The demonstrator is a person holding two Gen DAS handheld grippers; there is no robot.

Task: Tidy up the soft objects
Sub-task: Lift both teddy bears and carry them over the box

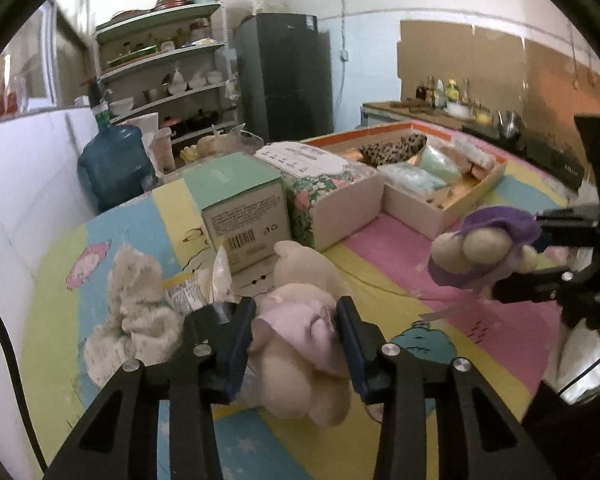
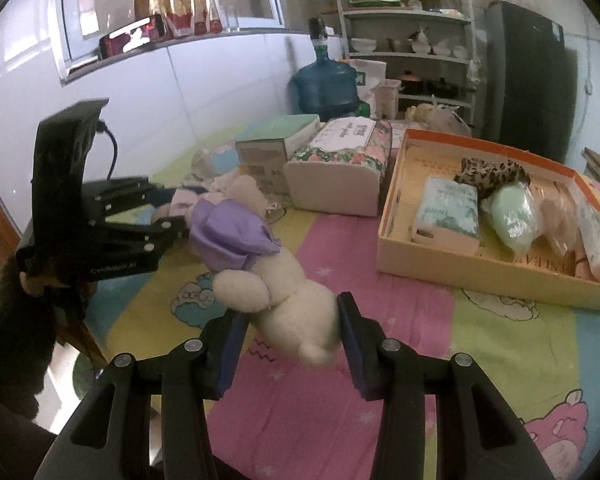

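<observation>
Two cream plush rabbits are in play, one per gripper. The left gripper (image 1: 296,320) straddles the cream plush rabbit in a pale pink dress (image 1: 300,320), which lies on the pastel striped cartoon tablecloth (image 1: 380,264); its blue-padded jaws are partly closed with both pads against the toy's sides. The right gripper (image 2: 290,320) is likewise partly closed, its pads pressed on the body of the cream plush rabbit in a purple dress (image 2: 284,280), held above the cloth with its head pointing away from the camera.

One rumpled off-white cloth (image 1: 132,312) lies just left of the pink-dressed rabbit, with one small crinkled plastic packet (image 1: 198,286) beside it. Two closed boxes stand behind: one mint-green carton with a barcode (image 1: 240,208) and one floral-printed tissue box (image 1: 320,184), touching each other. One shallow orange-rimmed cardboard tray (image 2: 480,260) sits to their right, holding one leopard-print soft item (image 2: 492,174), one pale green packet (image 2: 512,216), one printed tissue pack (image 2: 448,208) and other wrapped items I cannot count.
</observation>
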